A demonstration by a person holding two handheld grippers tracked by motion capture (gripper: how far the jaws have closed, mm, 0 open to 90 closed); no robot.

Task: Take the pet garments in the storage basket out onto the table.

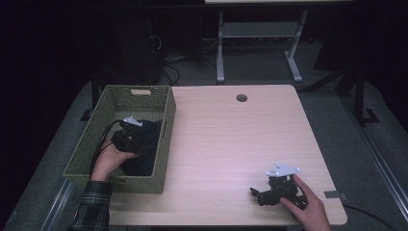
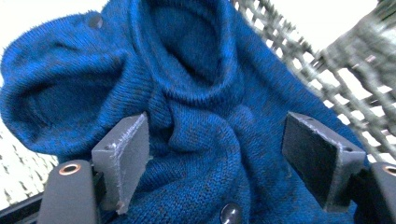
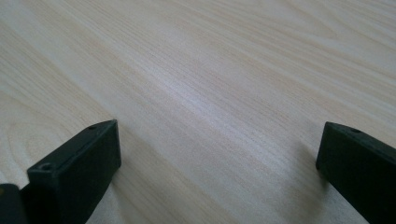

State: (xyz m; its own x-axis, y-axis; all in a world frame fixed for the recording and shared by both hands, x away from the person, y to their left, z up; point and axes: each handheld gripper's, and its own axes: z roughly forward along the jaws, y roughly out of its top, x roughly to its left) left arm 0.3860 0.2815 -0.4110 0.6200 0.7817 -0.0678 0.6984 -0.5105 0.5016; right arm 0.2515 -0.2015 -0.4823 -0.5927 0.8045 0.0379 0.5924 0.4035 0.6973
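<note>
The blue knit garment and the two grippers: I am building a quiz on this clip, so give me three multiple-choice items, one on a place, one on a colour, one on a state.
1. Where does the knit garment lie?
A. In the green woven basket
B. On the bare table top
C. On the floor

2. What colour is the garment?
A. Red
B. Blue
C. White

3. How do the fingers of the right gripper stand?
A. Shut on the garment
B. Shut on nothing
C. Open over bare wood

Answers:
1 A, the left gripper reaches into the basket and its view shows basket weave behind the knit.
2 B, the left gripper view shows blue knit.
3 C, the right gripper view shows its fingers wide apart over the table.
</note>
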